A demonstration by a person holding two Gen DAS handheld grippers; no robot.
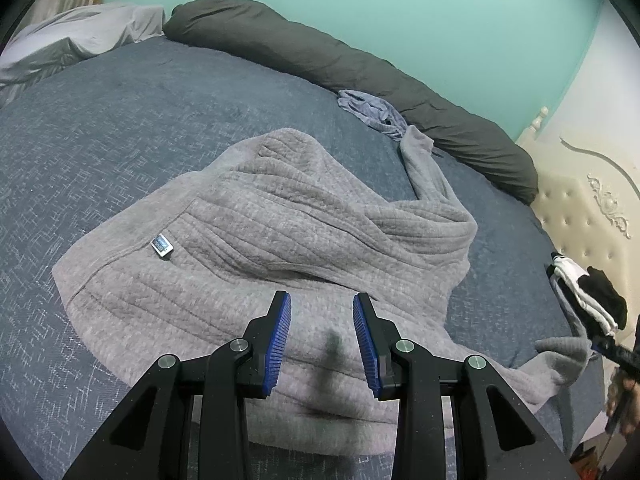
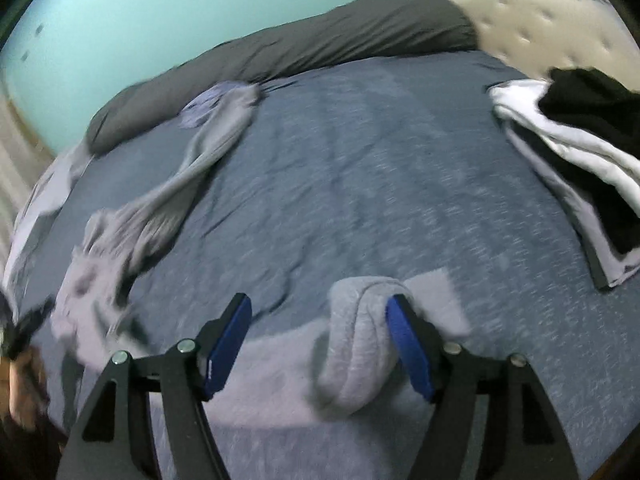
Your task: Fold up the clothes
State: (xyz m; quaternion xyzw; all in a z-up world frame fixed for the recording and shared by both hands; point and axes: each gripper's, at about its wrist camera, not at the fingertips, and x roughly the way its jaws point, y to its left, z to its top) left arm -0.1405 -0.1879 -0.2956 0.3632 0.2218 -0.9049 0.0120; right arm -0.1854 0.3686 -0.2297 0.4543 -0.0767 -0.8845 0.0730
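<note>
- Left wrist view: left gripper [image 1: 322, 344] hovers over the grey sweater [image 1: 276, 240], fingers [image 1: 280, 340] spread apart, nothing between them.
- Sweater lies spread on the blue bed cover [image 1: 100, 140], mid-bed toward the near edge; one sleeve [image 1: 424, 160] trails off toward the far edge of the bed.
- Small tag [image 1: 161, 245] shows on the sweater's left side.
- Dark grey bolster [image 1: 340, 60] runs along the far edge of the bed; a crumpled blue-grey garment [image 1: 372, 110] sits against it.
- Right wrist view (motion-blurred): right gripper [image 2: 320, 344] fingers parted; a rolled grey fold of the sweater [image 2: 356, 344] lies between them, touching the right pad. Not clamped.
- Stack of folded black and white clothes [image 2: 568, 152] at the right edge of the bed, by the headboard [image 2: 520, 12].
</note>
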